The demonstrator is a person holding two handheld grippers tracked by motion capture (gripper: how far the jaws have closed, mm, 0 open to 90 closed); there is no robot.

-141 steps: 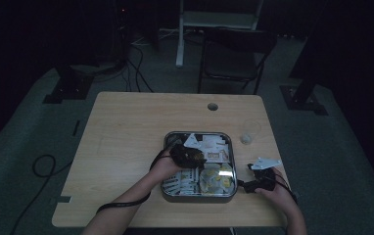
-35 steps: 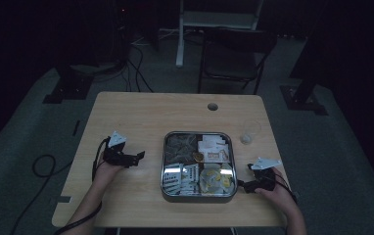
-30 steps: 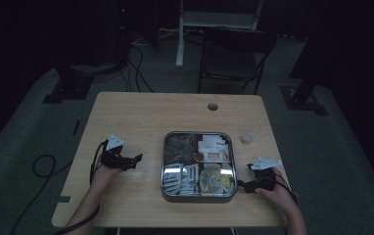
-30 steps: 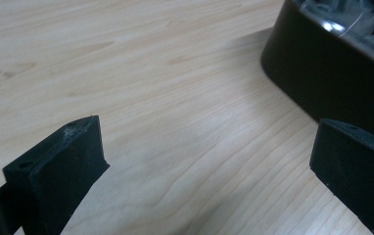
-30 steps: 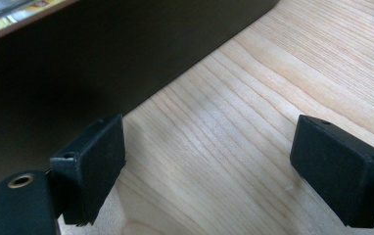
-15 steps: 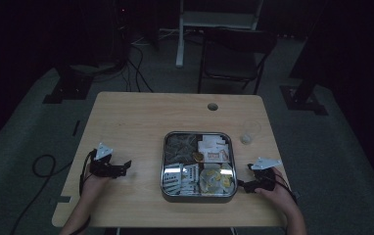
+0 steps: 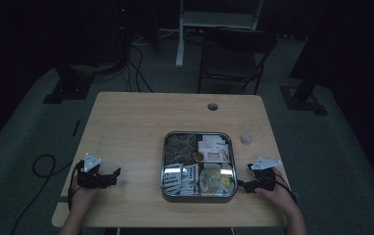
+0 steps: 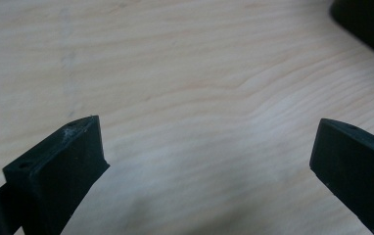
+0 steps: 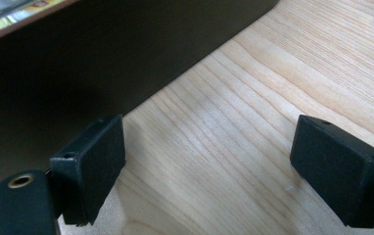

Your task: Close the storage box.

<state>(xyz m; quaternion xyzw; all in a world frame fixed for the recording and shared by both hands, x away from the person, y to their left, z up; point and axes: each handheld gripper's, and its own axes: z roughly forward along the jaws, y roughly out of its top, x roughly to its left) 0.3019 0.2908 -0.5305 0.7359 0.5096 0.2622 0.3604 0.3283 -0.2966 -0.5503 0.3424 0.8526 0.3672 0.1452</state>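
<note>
My left claw [image 7: 110, 177]: jaws spread wide over bare table [image 7: 141, 122], holding nothing, low at the near left corner
My right claw [image 7: 244, 185]: jaws spread too, empty, resting on the wood by the near right edge
Tray [image 7: 165, 161]: mid-table, full of packets; its dark wall [image 9: 102, 63] sits just beside my right claw, well apart from my left
</note>
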